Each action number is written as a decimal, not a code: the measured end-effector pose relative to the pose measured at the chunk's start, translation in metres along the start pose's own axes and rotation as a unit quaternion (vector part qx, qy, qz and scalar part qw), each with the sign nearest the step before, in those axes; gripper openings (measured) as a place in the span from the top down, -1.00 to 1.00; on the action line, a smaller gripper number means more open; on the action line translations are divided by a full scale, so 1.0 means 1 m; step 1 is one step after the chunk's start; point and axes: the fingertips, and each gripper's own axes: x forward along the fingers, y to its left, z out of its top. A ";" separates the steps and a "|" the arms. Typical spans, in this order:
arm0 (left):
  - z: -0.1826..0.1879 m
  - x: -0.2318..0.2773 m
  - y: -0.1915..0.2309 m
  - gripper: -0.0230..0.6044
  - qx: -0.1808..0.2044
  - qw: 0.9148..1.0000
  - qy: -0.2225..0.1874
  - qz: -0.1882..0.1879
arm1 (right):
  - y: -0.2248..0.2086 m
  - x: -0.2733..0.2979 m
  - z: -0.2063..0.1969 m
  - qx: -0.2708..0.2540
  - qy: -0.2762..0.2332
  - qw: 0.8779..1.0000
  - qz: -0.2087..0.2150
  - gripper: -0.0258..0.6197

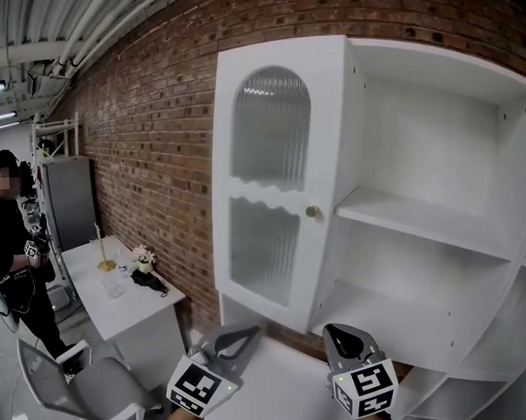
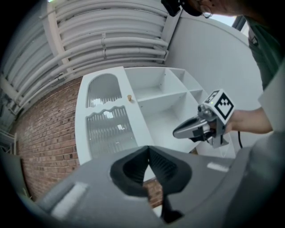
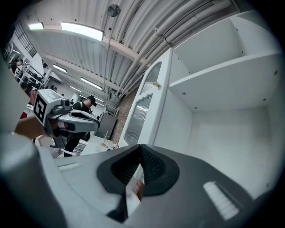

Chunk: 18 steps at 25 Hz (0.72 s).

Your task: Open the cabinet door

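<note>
- The cabinet door (image 1: 271,189) stands upright with its long axis vertical, on the left part of the white cabinet (image 1: 433,119) against the brick wall (image 1: 147,149). It looks closed, its face in line with the cabinet's front and turned out to the room. Its round knob (image 1: 313,212) sits at mid-height on the right edge.
- Low in the head view, the left gripper (image 1: 249,332) and right gripper (image 1: 336,334) point up toward the door, well short of it. Each has its jaws together on nothing.
- What lies behind the door's ribbed panes cannot be made out. The cabinet's right end is cut off, and so are the hands, all but a sliver.
- A white surface (image 1: 279,387) lies under the grippers. To the left are a table (image 1: 119,311) with small things on it, a grey chair (image 1: 88,391) and a person (image 1: 8,251) in black.
</note>
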 end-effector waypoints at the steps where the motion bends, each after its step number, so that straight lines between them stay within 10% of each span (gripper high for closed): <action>1: -0.003 0.001 0.001 0.93 -0.001 1.000 0.002 0.002 | -0.003 0.005 -0.004 0.003 0.002 1.000 0.002 0.91; 18: -0.034 0.027 0.035 0.93 -0.007 0.999 0.021 -0.031 | -0.012 0.078 -0.042 0.074 0.033 0.996 0.020 0.72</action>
